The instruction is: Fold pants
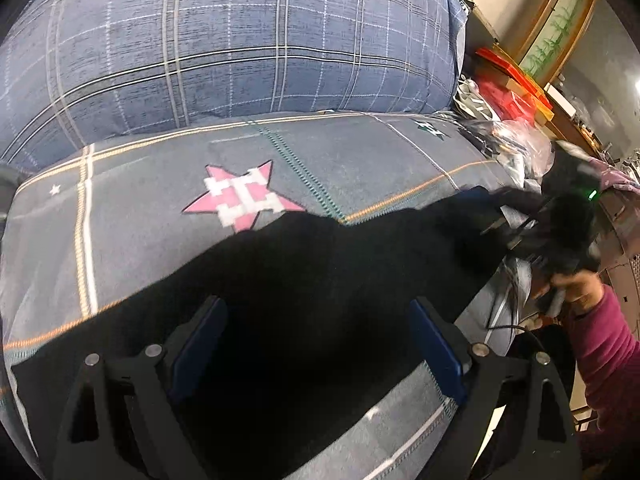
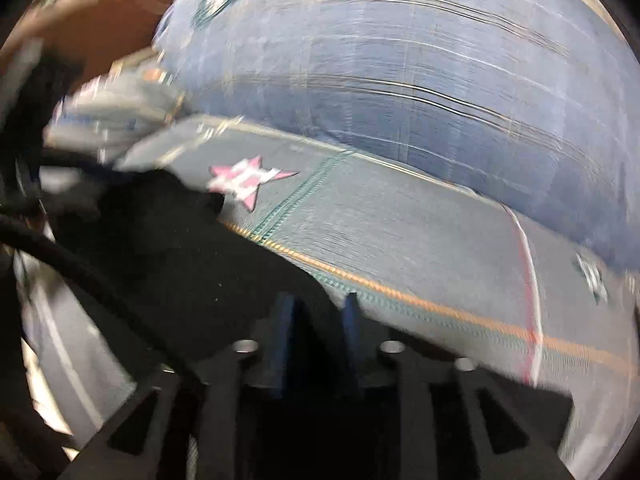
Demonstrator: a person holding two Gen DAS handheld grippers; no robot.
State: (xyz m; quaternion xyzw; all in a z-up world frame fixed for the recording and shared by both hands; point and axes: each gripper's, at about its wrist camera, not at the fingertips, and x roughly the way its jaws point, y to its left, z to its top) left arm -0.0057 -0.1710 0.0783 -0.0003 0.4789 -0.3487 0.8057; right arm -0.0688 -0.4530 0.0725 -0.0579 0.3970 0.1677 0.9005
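Observation:
Black pants (image 1: pixel 320 280) lie spread across the grey patterned bed cover (image 1: pixel 140 208). My left gripper (image 1: pixel 316 316) hovers over their middle, open wide, with its blue pads (image 1: pixel 204 332) on either side of flat cloth and nothing pinched. In the left wrist view my right gripper (image 1: pixel 516 232) is a blur at the pants' right end, held by a hand in a magenta sleeve (image 1: pixel 600 344). In the blurred right wrist view the right gripper (image 2: pixel 319 312) stands at the edge of the pants (image 2: pixel 180 272). Its narrow blue fingers (image 2: pixel 286 312) are partly apart, with dark cloth showing in the gap.
A big blue plaid duvet (image 1: pixel 240 40) is heaped behind the pants. A pink star patch (image 1: pixel 240 196) marks the cover just past the cloth. Red boxes and plastic bags (image 1: pixel 508 96) crowd the right side beyond the bed. A black cable (image 2: pixel 60 248) crosses the right wrist view at left.

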